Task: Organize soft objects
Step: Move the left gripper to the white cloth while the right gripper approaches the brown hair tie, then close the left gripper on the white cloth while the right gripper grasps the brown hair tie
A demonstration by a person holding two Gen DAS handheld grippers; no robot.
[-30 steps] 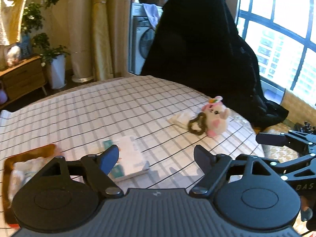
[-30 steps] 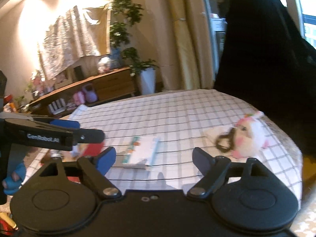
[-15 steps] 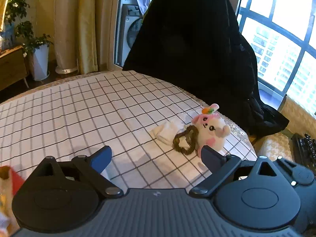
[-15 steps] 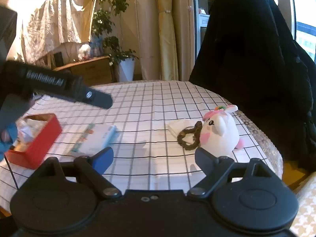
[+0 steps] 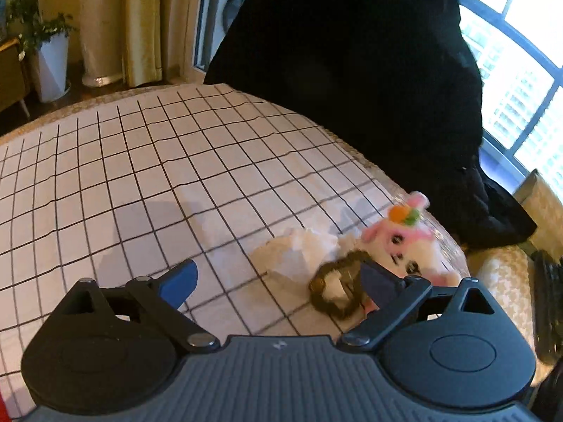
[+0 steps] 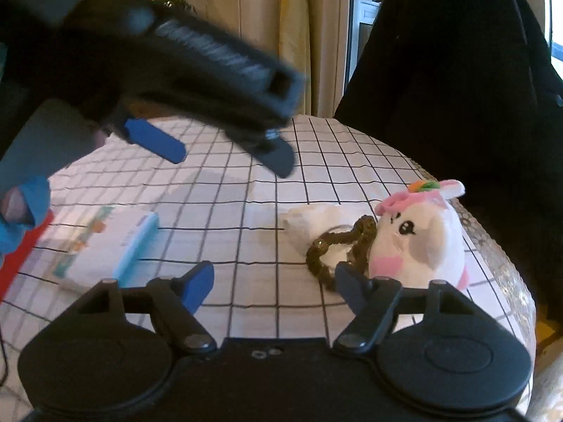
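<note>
The left claw (image 5: 278, 283) had moved closer to the plush toy (image 5: 410, 249) at the table (image 5: 140, 176) edge. Both claws were released and empty. Only the right claw (image 6: 274, 281) view showed the tissue pack (image 6: 105, 242).

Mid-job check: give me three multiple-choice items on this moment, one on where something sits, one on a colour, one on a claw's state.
1. Where does the plush toy sit on the checked tablecloth?
A. at its right edge
B. in the middle
C. inside the red box

2. What colour is the hair scrunchie?
A. bright blue
B. dark olive-brown
C. red

3. How is the left claw?
A. shut on the toy
B. shut on nothing
C. open, holding nothing

Answers:
1 A, the toy lies by the table's right rim.
2 B, the ring beside the toy is dark olive-brown.
3 C, its fingers are spread above the cloth with nothing between them.
</note>
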